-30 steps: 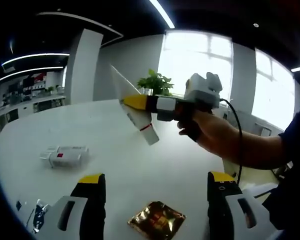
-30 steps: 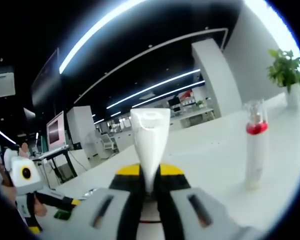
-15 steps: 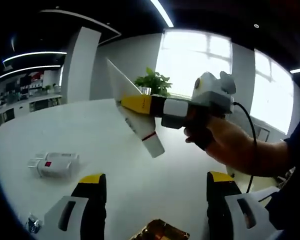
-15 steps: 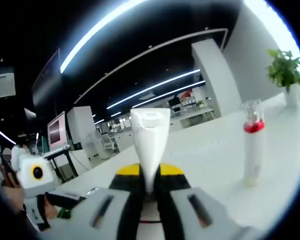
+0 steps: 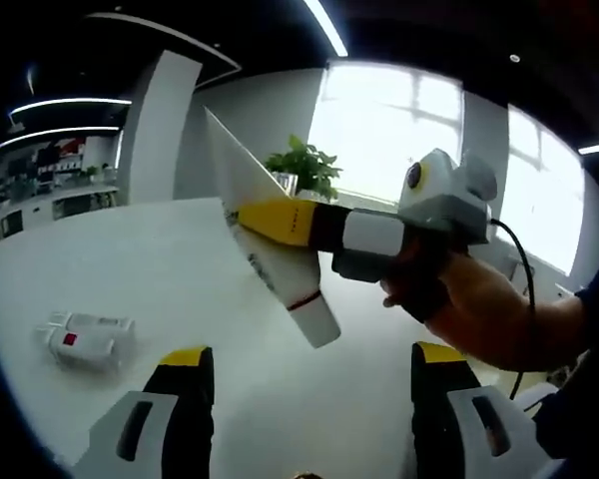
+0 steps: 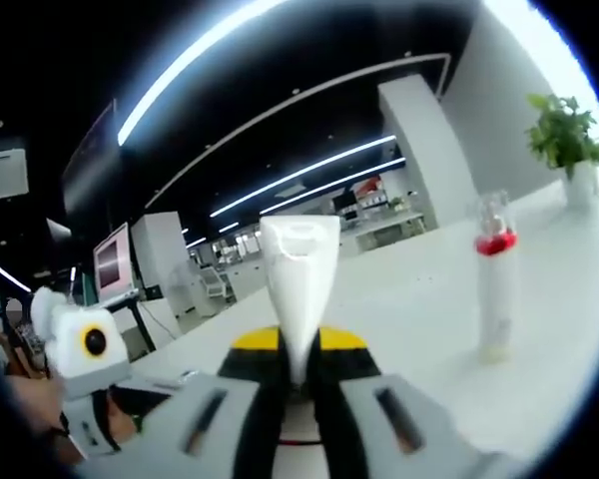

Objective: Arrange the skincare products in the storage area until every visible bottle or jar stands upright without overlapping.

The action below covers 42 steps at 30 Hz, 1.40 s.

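Note:
My right gripper (image 6: 299, 344) is shut on a white tube (image 6: 299, 274), which sticks up between its yellow-tipped jaws. In the left gripper view that right gripper (image 5: 248, 216) comes in from the right, held by a hand (image 5: 459, 304), with the white tube (image 5: 285, 274) slanting through the air above the white table; a red stripe rings its lower end. My left gripper (image 5: 309, 377) stands open below it, nothing between its jaws. A white bottle with a red band and clear cap (image 6: 494, 279) stands upright on the table. Another white container with a red mark (image 5: 85, 337) lies on its side at the left.
The white table (image 5: 130, 259) runs far back. A potted plant (image 5: 304, 165) stands at its far edge by the windows, and the plant (image 6: 564, 135) is also at the right gripper view's upper right. The left gripper (image 6: 80, 344) enters that view from the left.
The right gripper with the tube now looms larger and nearer in the left gripper view. That camera moved: the lying container slid left and the gold sachet left the picture. The left gripper entered the right gripper view further.

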Tool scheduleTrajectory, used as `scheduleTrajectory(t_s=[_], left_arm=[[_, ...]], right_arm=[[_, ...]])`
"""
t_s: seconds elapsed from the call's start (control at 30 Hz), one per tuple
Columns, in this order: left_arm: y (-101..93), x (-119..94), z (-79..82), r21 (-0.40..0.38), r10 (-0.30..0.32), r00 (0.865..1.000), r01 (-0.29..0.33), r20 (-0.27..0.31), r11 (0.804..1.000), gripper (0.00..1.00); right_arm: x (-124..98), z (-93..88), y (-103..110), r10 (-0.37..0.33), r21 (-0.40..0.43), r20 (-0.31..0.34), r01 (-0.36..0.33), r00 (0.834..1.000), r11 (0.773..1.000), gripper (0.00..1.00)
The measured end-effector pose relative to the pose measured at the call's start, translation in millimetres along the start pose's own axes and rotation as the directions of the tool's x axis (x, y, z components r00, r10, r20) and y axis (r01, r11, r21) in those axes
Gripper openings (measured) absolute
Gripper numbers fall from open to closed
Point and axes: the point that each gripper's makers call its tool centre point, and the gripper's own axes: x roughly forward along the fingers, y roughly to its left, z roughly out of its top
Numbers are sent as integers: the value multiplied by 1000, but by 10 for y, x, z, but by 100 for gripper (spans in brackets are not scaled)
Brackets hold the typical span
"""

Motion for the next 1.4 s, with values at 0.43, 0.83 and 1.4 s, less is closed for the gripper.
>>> scheduleTrajectory(t_s=[0.43, 0.83, 1.4], left_arm=[[-91, 140, 116, 10, -29, 1000, 29, 8, 1000, 78], [-162, 198, 118, 12, -66, 998, 65, 8, 998, 65], [-202, 240, 126, -12, -106, 994, 106, 11, 994, 52]], right_arm=[[-12, 40, 10, 6, 0, 8, -6, 1000, 1000, 6], [-23, 48, 52, 20, -1, 12, -20, 1000, 1000, 6], [-20, 41, 61, 23, 5, 11, -23, 1000, 1000, 6]])
